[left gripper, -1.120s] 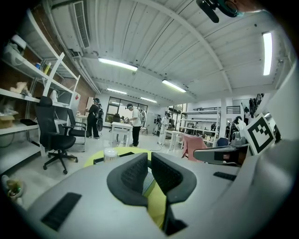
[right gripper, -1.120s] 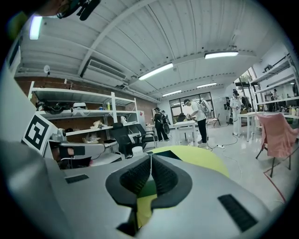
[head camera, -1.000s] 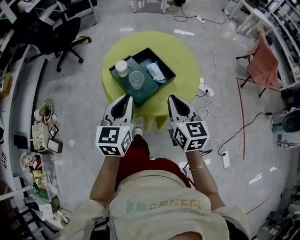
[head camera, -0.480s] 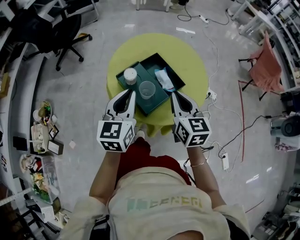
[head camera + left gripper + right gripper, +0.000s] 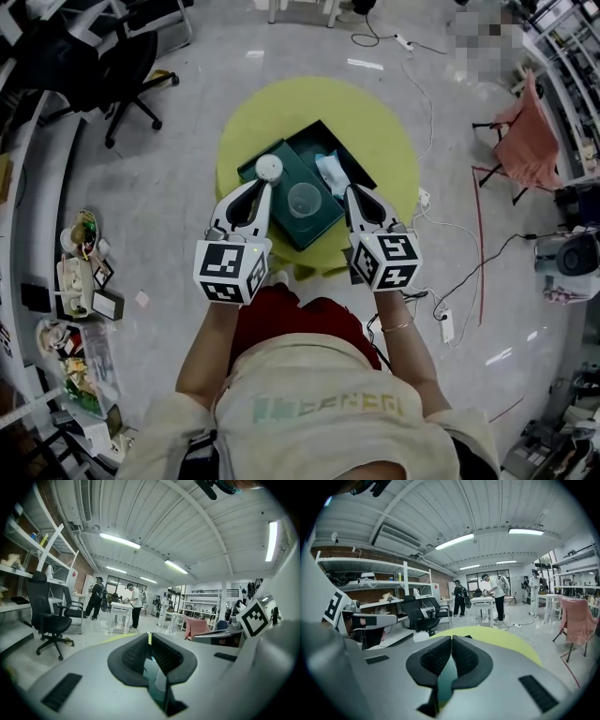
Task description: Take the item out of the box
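Note:
A dark teal box (image 5: 286,178) lies open on the round yellow table (image 5: 375,112). Its far right half holds a pale blue-white packet (image 5: 333,173). On its near left half stand a clear plastic cup (image 5: 304,199) and a white round-topped container (image 5: 269,167). My left gripper (image 5: 263,184) is shut and empty, with its tip beside the white container at the box's left edge. My right gripper (image 5: 351,190) is also shut and empty, at the box's right edge near the packet. In the gripper views the left gripper (image 5: 150,637) and the right gripper (image 5: 451,639) show their pads closed together over teal.
A black office chair (image 5: 84,56) stands at the far left and a chair draped in pink cloth (image 5: 530,131) at the right. Cables and a power strip (image 5: 445,323) lie on the floor to the right. A cluttered shelf (image 5: 80,272) runs along the left.
Both grippers have moved forward from in front of the table to the box's near sides. The table and box now sit closer in the head view. Both jaws stay shut.

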Demonstrator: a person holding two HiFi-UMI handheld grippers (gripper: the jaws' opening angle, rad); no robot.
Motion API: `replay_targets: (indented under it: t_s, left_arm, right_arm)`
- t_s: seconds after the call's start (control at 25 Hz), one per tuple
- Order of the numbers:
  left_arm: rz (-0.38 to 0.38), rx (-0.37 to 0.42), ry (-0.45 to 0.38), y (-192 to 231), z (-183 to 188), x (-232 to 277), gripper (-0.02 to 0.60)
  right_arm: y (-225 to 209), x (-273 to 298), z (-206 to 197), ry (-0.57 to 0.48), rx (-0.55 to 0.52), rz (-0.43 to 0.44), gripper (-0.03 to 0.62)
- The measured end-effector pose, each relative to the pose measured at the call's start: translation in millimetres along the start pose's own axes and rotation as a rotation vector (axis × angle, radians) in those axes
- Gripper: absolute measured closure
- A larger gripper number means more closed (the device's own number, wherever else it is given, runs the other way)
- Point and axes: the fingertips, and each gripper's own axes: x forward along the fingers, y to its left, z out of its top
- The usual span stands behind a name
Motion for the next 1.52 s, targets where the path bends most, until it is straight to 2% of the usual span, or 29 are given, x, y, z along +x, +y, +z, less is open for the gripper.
replay_targets:
  t_s: [0.48, 0.92, 1.52]
  left_arm:
    - [0.02, -0.019, 0.016, 10.4, 0.1, 21.1, 0.552]
    - [0.093, -0.041, 0.018, 12.0, 8.3, 47.7, 0.552]
    - [0.152, -0.083, 0.068, 35.5, 0.7, 72.8, 0.552]
  right_arm:
    - [-28.4, 21.4, -10.8, 0.071, -0.013, -0.026, 0.556]
    - [-55.3, 65.3, -25.3, 0.23, -0.135, 0.056, 0.556]
    - [-65.1, 110.5, -57.2, 0.391, -0.226, 0.104, 0.556]
